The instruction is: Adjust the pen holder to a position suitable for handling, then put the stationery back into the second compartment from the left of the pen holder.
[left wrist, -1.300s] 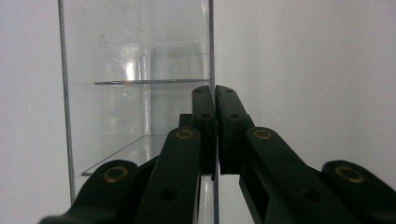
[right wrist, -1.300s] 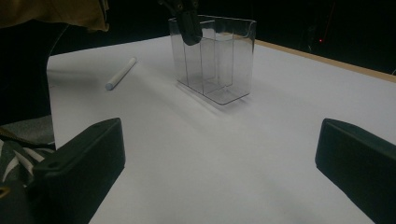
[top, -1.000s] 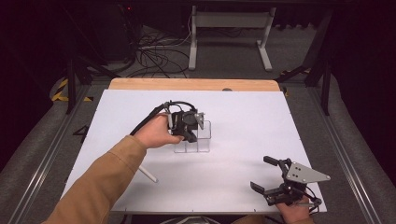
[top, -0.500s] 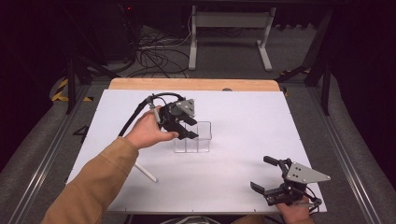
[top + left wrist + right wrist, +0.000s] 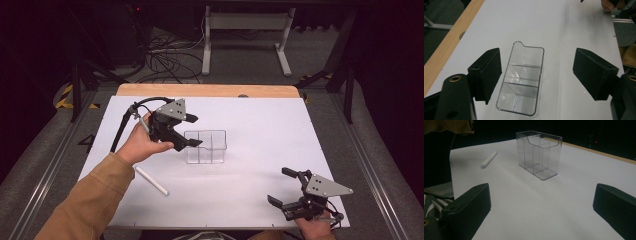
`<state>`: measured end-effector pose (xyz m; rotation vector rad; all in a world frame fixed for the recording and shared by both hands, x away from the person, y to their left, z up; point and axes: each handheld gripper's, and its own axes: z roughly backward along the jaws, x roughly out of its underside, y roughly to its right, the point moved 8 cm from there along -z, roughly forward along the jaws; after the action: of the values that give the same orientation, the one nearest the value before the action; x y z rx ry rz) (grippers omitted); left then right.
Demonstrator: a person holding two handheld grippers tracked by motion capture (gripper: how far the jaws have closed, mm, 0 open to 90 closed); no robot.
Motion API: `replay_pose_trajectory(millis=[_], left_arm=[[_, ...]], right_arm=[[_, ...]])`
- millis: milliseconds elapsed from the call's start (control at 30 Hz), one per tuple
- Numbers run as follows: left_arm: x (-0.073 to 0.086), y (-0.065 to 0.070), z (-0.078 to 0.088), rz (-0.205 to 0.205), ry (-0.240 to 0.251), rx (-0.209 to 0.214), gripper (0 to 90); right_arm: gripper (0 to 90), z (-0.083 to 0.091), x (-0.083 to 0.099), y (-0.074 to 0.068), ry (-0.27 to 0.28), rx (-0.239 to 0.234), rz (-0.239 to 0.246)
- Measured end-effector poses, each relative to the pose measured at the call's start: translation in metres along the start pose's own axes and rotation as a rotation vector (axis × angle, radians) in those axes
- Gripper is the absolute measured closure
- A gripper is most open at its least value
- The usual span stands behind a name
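Clear three-compartment box (image 5: 206,147) upright near the middle of the white surface (image 5: 260,125), with the left claw (image 5: 192,131) just above its left end, jaws just opened and holding nothing, a white stick (image 5: 152,180) nearby, and the right claw (image 5: 285,189) spread, well apart.

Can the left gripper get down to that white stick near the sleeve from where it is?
Probably yes. The left gripper hangs with jaws open and empty beside the clear organizer, and the white stick lies alone on bare table with nothing between them.
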<state>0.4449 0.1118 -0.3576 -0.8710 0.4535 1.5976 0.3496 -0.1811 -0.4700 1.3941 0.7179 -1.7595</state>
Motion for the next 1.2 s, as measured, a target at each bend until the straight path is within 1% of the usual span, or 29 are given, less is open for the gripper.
replay_pose_trajectory(millis=[67, 167, 233, 267, 367, 400, 433, 467, 500, 533, 567, 600, 633, 700, 733, 767, 800, 833, 867, 900, 933, 1033, 1067, 1100, 1133, 1167, 1200], left_arm=[[0.000, 0.001, 0.003, 0.013, 0.022, -0.007, 20.5], [0.000, 0.003, 0.008, 0.017, 0.041, -0.025, 18.8], [0.002, 0.004, 0.011, 0.031, 0.058, -0.027, 17.2], [0.002, 0.004, 0.011, 0.031, 0.058, -0.027, 16.9], [0.004, 0.007, 0.019, 0.056, 0.097, -0.042, 15.7], [0.005, 0.008, 0.023, 0.067, 0.116, -0.054, 14.1], [0.006, 0.010, 0.030, 0.086, 0.147, -0.073, 13.4], [0.007, 0.011, 0.034, 0.098, 0.171, -0.088, 12.6], [0.007, 0.011, 0.034, 0.098, 0.171, -0.088, 11.4], [0.009, 0.014, 0.042, 0.125, 0.219, -0.108, 10.2], [0.011, 0.016, 0.046, 0.143, 0.243, -0.123, 9.5], [0.011, 0.016, 0.046, 0.143, 0.243, -0.123, 7.8], [0.015, 0.019, 0.054, 0.164, 0.275, -0.161, 6.5], [0.020, 0.023, 0.062, 0.177, 0.304, -0.197, 6.5], [0.023, 0.025, 0.066, 0.190, 0.320, -0.200, 6.4], [0.023, 0.025, 0.066, 0.190, 0.320, -0.200, 6.0], [0.028, 0.029, 0.072, 0.212, 0.352, -0.217, 5.6], [0.028, 0.029, 0.072, 0.212, 0.352, -0.217, 5.6], [0.035, 0.031, 0.077, 0.222, 0.365, -0.244, 5.6], [0.035, 0.031, 0.077, 0.222, 0.365, -0.244, 5.6], [0.041, 0.033, 0.080, 0.236, 0.365, -0.254, 5.7], [0.048, 0.037, 0.082, 0.240, 0.356, -0.280, 5.7], [0.048, 0.037, 0.082, 0.240, 0.356, -0.280, 5.7], [0.051, 0.039, 0.083, 0.243, 0.354, -0.303, 5.7], [0.051, 0.039, 0.083, 0.243, 0.354, -0.303, 6.0], [0.053, 0.041, 0.084, 0.243, 0.355, -0.316, 6.0], [0.059, 0.045, 0.084, 0.248, 0.347, -0.338, 6.1]], right_arm=[[2.0, 0.000, 0.000, 0.000, -0.001, 0.000, 0.000], [1.9, 0.000, 0.000, 0.000, -0.002, 0.000, 0.001], [2.0, 0.000, 0.000, 0.000, -0.001, 0.001, 0.001], [1.9, 0.000, 0.000, 0.000, 0.001, 0.002, 0.000], [1.9, 0.000, -0.001, 0.000, 0.000, 0.003, 0.000], [1.9, -0.001, 0.000, -0.001, -0.003, 0.000, 0.000], [1.9, -0.002, 0.000, -0.001, -0.003, -0.001, -0.001], [1.9, -0.002, -0.001, -0.001, -0.005, -0.003, -0.003], [1.9, -0.003, -0.001, -0.001, -0.005, -0.002, -0.001], [1.9, -0.003, -0.002, -0.002, -0.003, -0.005, 0.001], [1.9, -0.003, -0.003, -0.002, -0.004, -0.004, 0.000], [1.9, -0.004, -0.004, -0.003, -0.002, -0.007, 0.002], [1.9, -0.004, -0.005, -0.004, -0.004, -0.007, 0.003], [1.9, -0.005, -0.007, -0.005, 0.001, -0.012, 0.008], [1.9, -0.005, -0.008, -0.006, 0.000, -0.013, 0.006], [1.9, -0.005, -0.008, -0.006, 0.000, -0.013, 0.006], [1.9, -0.007, -0.010, -0.007, 0.003, -0.021, 0.006], [1.9, -0.007, -0.011, -0.007, 0.003, -0.021, 0.004], [1.9, -0.008, -0.012, -0.007, 0.006, -0.022, 0.006], [1.9, -0.008, -0.012, -0.007, 0.006, -0.022, 0.006], [1.9, -0.010, -0.014, -0.007, 0.004, -0.023, 0.010], [2.2, -0.013, -0.016, -0.008, 0.003, -0.029, 0.009], [2.4, -0.014, -0.018, -0.009, 0.002, -0.029, 0.011], [2.8, -0.015, -0.019, -0.009, 0.000, -0.030, 0.014], [3.0, -0.016, -0.020, -0.010, 0.000, -0.032, 0.014], [3.0, -0.016, -0.020, -0.010, 0.000, -0.032, 0.014], [3.5, -0.018, -0.023, -0.011, 0.001, -0.038, 0.010]])
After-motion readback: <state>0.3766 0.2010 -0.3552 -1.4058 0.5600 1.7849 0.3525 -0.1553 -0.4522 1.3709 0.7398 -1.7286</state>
